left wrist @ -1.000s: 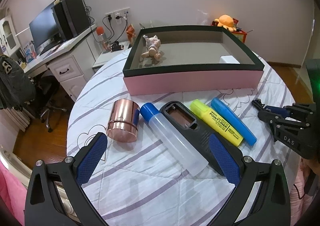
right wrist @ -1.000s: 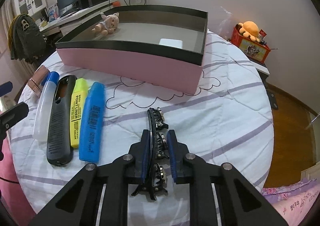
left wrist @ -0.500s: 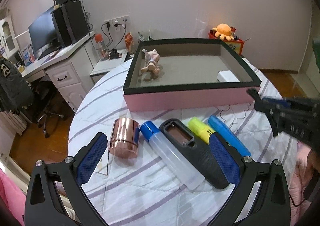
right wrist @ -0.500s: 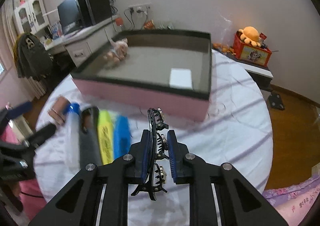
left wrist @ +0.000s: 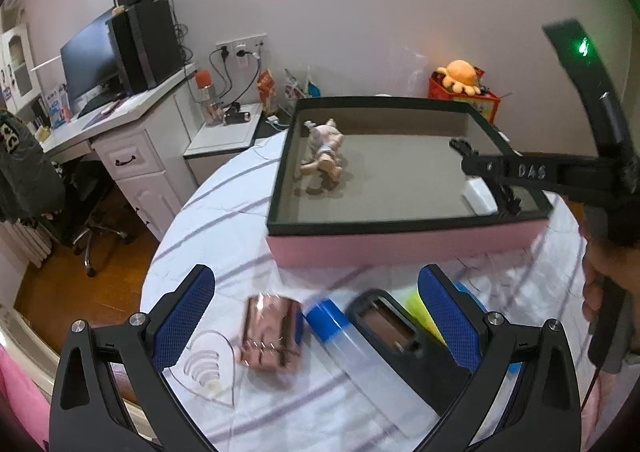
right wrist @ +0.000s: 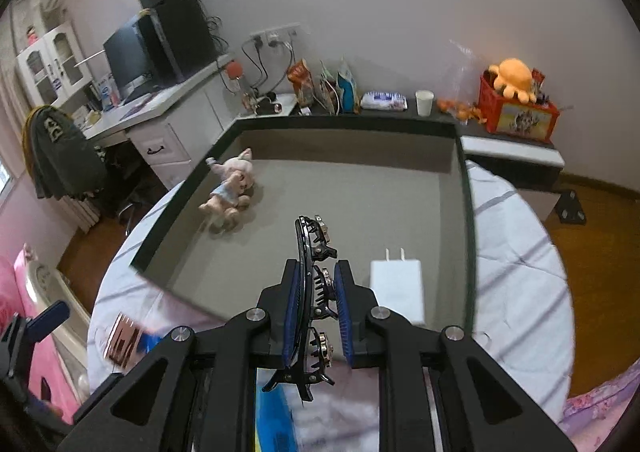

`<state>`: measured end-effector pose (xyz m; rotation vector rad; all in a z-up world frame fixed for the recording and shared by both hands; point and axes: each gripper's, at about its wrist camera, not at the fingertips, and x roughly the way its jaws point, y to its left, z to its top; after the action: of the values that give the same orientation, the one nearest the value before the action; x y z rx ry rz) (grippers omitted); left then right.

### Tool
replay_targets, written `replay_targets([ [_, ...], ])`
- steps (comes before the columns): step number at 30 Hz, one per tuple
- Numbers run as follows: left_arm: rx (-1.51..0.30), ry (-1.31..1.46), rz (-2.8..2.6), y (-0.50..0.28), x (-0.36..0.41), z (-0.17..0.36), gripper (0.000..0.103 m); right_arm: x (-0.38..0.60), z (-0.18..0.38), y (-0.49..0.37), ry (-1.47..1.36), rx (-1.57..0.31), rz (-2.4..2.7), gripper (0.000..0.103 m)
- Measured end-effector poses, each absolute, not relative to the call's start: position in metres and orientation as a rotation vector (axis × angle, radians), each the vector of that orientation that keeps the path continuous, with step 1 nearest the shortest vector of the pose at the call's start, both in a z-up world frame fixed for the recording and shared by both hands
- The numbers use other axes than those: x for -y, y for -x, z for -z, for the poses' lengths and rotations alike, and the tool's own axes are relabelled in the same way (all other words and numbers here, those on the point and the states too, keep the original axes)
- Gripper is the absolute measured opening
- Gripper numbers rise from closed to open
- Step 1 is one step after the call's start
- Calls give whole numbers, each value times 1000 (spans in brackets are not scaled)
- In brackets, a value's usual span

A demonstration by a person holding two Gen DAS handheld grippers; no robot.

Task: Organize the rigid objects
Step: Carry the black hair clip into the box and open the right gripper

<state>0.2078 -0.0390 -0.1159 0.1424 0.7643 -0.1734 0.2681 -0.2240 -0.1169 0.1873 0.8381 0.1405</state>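
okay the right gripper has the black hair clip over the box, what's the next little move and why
Probably lower the right gripper a little and open it. It is shut on the hair clip, which hangs above the box floor, over a bare patch between the plush toy and the white charger, so the clip should land clear of both.

One pink, dark-rimmed cardboard box (right wrist: 466,212) holds one small plush doll (right wrist: 230,188) and one white plug charger (right wrist: 396,286). One black toothed hair clip (right wrist: 316,284); one copper cylindrical tin (left wrist: 270,336).
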Motion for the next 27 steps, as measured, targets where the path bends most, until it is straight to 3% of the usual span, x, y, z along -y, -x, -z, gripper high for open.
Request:
replay_targets([
  [11, -805, -140, 192, -236, 37, 132, 103, 227, 167, -309, -227, -1008, -76, 17],
  [22, -806, -159, 226, -234, 48, 132, 103, 240, 168, -301, -221, -1024, 24, 17],
  [26, -806, -156, 213, -230, 46, 130, 103, 237, 164, -295, -264, -997, -9, 19],
  [27, -807, -155, 206, -229, 46, 130, 103, 237, 162, -291, -262, -991, -6, 24],
])
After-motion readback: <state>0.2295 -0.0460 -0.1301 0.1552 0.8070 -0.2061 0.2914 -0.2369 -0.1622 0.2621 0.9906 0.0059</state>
